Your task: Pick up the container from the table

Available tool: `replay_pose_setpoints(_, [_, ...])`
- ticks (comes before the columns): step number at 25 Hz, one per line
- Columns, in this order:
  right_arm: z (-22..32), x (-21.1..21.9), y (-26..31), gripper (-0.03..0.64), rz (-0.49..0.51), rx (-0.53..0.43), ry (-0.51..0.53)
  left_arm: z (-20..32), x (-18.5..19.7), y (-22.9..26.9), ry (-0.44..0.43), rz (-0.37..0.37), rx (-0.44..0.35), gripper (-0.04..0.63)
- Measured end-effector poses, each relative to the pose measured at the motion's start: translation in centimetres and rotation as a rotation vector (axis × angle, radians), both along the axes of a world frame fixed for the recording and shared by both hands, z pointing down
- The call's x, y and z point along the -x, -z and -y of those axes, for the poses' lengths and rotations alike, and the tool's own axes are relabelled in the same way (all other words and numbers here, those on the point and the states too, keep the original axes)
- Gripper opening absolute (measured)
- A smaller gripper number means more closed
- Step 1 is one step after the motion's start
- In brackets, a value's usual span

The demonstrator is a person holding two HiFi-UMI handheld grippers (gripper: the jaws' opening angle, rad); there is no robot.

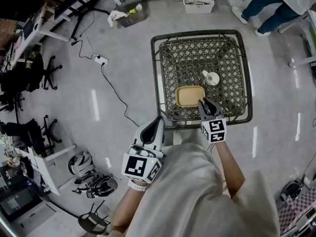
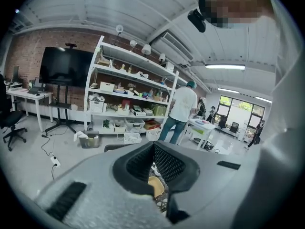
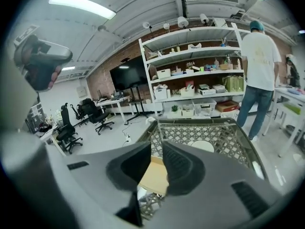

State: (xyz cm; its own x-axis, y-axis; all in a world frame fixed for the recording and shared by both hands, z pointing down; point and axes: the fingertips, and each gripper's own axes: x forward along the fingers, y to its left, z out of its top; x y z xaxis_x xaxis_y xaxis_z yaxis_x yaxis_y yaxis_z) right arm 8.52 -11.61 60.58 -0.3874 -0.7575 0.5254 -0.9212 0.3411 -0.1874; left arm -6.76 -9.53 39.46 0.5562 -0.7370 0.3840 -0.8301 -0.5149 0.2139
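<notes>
**Right gripper [image 1: 207,104] poised at the corner of the container [image 1: 190,96]**

Jaws a narrow slot apart, gripping nothing, tips at the near right corner of the shallow tan container on the lattice table [image 1: 157,78]. It looks like light, stiff plastic, maybe slick, so pinch the rim wall. Left gripper [image 1: 154,127] hangs off the table's edge, jaws together, empty.

The left gripper [image 1: 158,120] is held at the lower centre-left of the head view, its jaws brought together at the tips with nothing between them. The right gripper [image 1: 207,103] is extended further up, right of centre, with its jaws slightly parted. The left forearm [image 1: 123,212] and right forearm [image 1: 231,169] are seen bare.
</notes>
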Motion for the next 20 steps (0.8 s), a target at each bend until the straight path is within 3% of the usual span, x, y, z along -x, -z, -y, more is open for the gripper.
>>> replay_pose_setpoints(20, [1.4,-3.3,-15.1,0.097,-0.127,0.281,-0.140,0.1,-1.6,-4.7,-0.046,0.028,0.109,0.023])
